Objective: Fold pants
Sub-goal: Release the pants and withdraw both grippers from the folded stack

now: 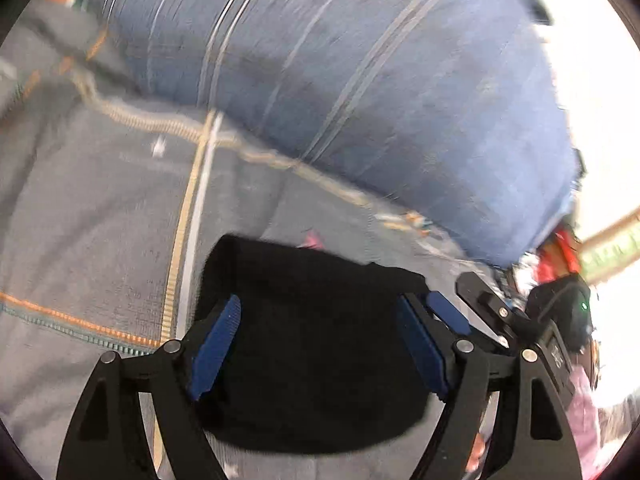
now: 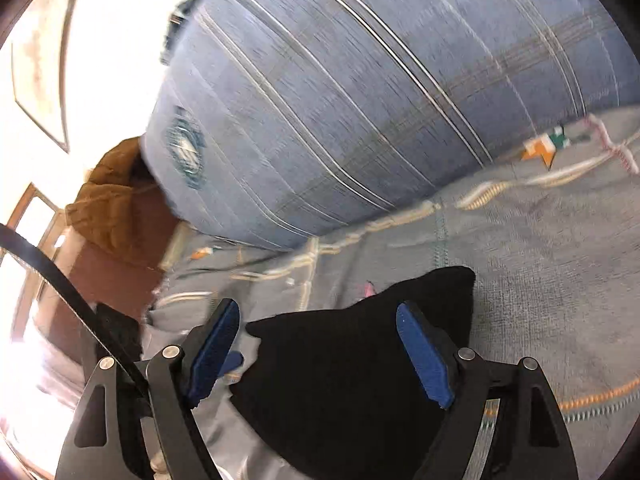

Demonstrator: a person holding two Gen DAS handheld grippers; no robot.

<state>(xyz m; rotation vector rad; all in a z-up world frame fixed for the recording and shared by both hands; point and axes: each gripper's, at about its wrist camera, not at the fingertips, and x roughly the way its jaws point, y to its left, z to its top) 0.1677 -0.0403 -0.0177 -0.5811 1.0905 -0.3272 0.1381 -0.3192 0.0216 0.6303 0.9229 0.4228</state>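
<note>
Looking through your left wrist camera, the black fabric pants (image 1: 316, 344) lie folded on the grey patterned bedspread (image 1: 92, 216), between the spread fingers of your left gripper (image 1: 320, 346), which grip nothing.

Your right gripper (image 2: 320, 350) hovers likewise, fingers wide over the pants' corner. Likely next: smooth or fold again.

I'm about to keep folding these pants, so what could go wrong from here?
Both grippers, left and right, are open over the black pants, gripping nothing, so the folded bundle may spring open. The frames are motion-blurred, so a fast closing could miss an edge. The fingers might also pinch the grey bedspread underneath.
</note>
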